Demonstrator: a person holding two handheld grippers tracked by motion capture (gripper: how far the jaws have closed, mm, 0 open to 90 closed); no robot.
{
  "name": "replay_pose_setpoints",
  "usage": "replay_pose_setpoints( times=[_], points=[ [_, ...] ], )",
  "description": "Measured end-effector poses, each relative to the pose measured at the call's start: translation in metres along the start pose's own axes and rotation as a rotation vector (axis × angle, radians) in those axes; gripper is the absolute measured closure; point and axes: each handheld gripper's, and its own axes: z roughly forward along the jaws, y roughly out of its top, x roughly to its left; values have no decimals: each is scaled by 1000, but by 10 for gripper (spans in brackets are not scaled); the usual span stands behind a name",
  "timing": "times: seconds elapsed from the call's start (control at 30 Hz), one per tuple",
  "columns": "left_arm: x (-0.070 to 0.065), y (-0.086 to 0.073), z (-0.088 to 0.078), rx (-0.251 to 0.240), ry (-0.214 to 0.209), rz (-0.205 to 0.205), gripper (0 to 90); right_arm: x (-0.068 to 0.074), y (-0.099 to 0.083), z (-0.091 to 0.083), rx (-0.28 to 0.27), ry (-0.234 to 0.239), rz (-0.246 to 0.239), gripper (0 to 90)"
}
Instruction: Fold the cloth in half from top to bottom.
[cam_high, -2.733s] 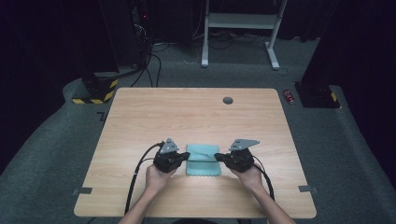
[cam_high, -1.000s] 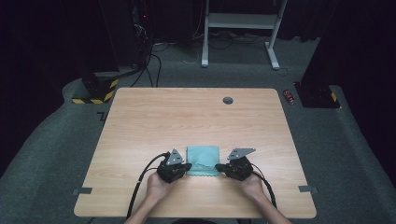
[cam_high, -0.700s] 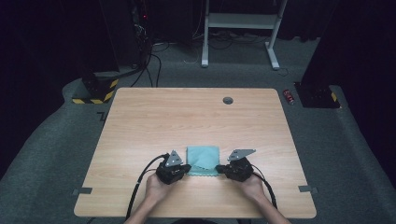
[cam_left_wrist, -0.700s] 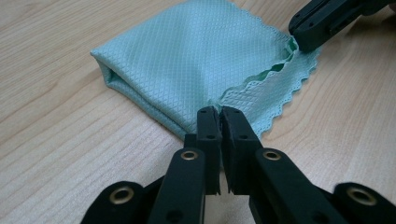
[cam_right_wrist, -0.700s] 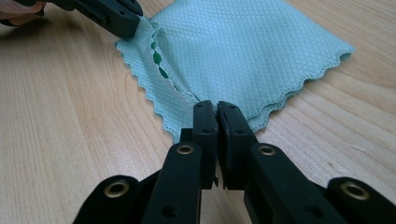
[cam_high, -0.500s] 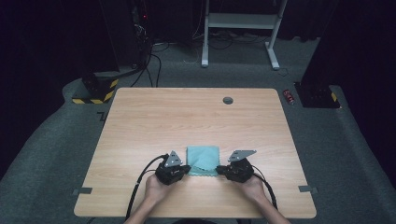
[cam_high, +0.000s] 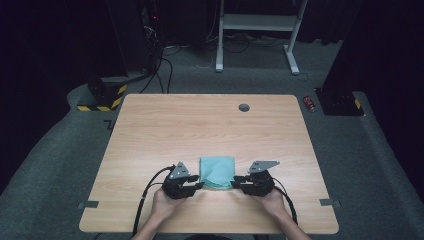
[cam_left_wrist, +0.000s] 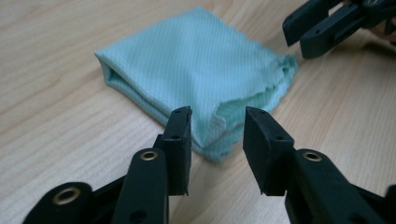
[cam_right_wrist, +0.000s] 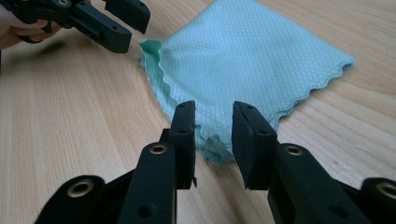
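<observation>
The wooden table (cam_high: 210, 125) carried a single folded teal cloth (cam_high: 217, 172), which lay flat near the person's edge, about midway between the table's left and right sides. A small dark round fitting (cam_high: 244, 107) sat in the tabletop near the far edge, well apart from the cloth.

In the high view the two grippers flanked the cloth at its near corners. The left gripper (cam_high: 196, 185) was held just beside the near left corner; the right gripper (cam_high: 239, 181) was held just beside the near right corner. Each was carried in one of the person's hands, the left hand (cam_high: 165, 205) and the right hand (cam_high: 274, 201), with forearms entering from the bottom of that view.

In the left gripper view, the left gripper (cam_left_wrist: 215, 135) had its jaws parted, having just been opening. The cloth's (cam_left_wrist: 196, 65) layered corner lay in the gap between them, and the pads did not press on it. The other gripper appeared at the upper right, beyond the cloth's far corner.

In the right gripper view, the right gripper (cam_right_wrist: 214, 130) likewise stood with jaws apart, having just been opening. The scalloped corner of the cloth (cam_right_wrist: 247, 60) lay between and just ahead of the fingertips, not pinched. The cloth rested on the table, released by both.
</observation>
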Motion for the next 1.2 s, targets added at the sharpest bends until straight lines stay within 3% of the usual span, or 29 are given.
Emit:
replay_pose_setpoints(
  times=[0.1, 0.33, 0.47, 0.67, 0.77, 0.93, 1.07, 1.2],
  points=[
    [1, 8, 1, -22, 12, -20, 600, 0, 3, 2, 1, -15, 10, 761],
    [2, 24, 26, 27, 77, -13, 593, 2, 12, 17, 34, -78, 8, 785],
    [-2, 20, 33, 78, 86, 8, 575, 2, 13, 24, 53, -87, 4, 778],
    [-4, 8, 27, 97, 72, 12, 559, 6, 8, 22, 75, -95, -24, 743],
    [-5, 2, 24, 126, 72, 36, 544, 7, 4, 21, 79, -98, -37, 733],
    [-6, -1, 18, 124, 70, 52, 522, 9, 2, 17, 89, -111, -60, 716],
    [-2, 4, 12, 71, 52, 15, 512, 9, 3, 12, 61, -105, -41, 715],
    [-1, 14, 18, 54, 77, 16, 511, 10, 10, 17, 38, -108, -39, 700]
  ],
)
